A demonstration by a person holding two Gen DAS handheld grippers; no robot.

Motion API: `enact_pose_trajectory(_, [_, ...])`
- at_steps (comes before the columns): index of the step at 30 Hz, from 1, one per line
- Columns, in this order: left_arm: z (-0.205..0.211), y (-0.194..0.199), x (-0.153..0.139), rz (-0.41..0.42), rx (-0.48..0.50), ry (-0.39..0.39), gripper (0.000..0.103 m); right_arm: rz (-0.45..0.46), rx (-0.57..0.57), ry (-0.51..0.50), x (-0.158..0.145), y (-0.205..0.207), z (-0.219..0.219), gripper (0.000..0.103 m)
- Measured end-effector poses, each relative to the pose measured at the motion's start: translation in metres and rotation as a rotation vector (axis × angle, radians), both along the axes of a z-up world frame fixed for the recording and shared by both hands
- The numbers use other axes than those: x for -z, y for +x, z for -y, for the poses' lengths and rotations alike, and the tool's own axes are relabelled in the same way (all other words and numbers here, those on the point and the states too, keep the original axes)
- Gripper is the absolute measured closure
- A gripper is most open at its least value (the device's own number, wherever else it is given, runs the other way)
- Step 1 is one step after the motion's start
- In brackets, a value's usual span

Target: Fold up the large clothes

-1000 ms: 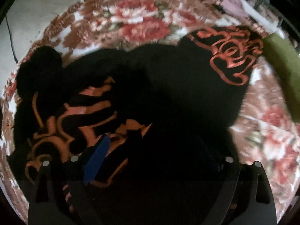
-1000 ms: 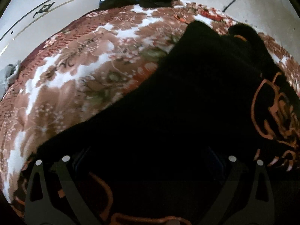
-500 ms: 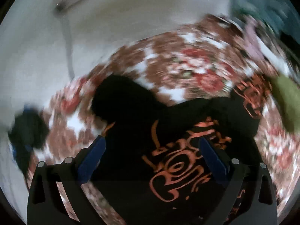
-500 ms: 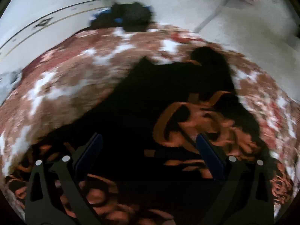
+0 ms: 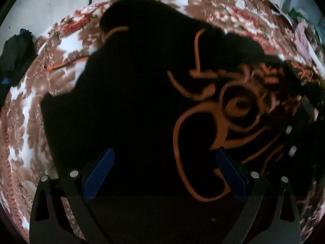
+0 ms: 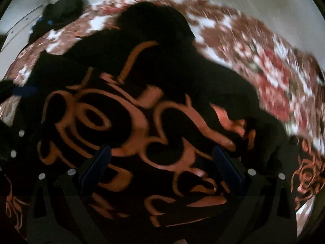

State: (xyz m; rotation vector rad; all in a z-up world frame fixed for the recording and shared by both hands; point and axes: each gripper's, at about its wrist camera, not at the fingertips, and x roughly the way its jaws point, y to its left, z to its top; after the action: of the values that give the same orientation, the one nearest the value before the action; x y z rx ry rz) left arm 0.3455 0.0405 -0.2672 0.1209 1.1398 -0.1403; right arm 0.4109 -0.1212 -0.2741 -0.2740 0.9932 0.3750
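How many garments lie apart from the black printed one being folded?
1 clearly: a dark clothes heap on the floor past the floral blanket's left edge. More cloth piles at upper right, uncountable.

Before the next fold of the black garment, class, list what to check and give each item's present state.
1. Left gripper jaws wide apart, nothing between them: ok.
2. Right gripper jaws wide apart, nothing between them: ok.
3. Black garment lying on the floral blanket: ok.
4. Garment flat and smooth: not ok, its far edge looks lumpy.
5. Orange print facing up: ok.
6. Garment's near edge within reach: cannot tell, hidden behind the grippers.
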Motion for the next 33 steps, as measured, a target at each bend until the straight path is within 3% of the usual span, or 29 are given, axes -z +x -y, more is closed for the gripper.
enact_pose_trajectory(6, [-0.005,-0.005,0.013,0.012,0.062,0.089,0.004,-0.007,0.066,-0.039,0.016,0.006,0.041,0.005])
enact_pose_trajectory(11, [-0.018,-0.011,-0.003,0.021,0.013,0.152,0.005,-0.055,0.072,0.037,0.006,-0.004,0.073,0.005])
enact_pose_trajectory(15, [-0.015,-0.024,-0.028,0.037,-0.022,0.088,0.005,-0.049,0.091,0.11,-0.027,-0.016,0.087,0.005])
enact_pose_trajectory(18, [0.007,-0.036,-0.043,0.07,-0.017,0.044,0.005,-0.031,0.118,0.173,-0.057,-0.022,0.108,0.005])
enact_pose_trajectory(21, [0.039,-0.045,-0.052,0.096,0.001,-0.018,0.005,-0.021,0.165,0.175,-0.076,-0.021,0.133,0.005])
enact_pose_trajectory(26, [0.104,-0.054,-0.048,0.124,0.056,-0.059,0.005,-0.027,0.374,0.153,-0.081,-0.012,0.223,0.005])
enact_pose_trajectory(29, [0.135,-0.054,-0.041,0.123,0.072,-0.078,0.005,-0.021,0.595,0.118,-0.071,-0.002,0.308,0.005])
enact_pose_trajectory(33, [0.164,-0.044,-0.035,0.126,0.103,-0.057,0.005,0.001,0.734,0.127,-0.054,0.013,0.386,0.005])
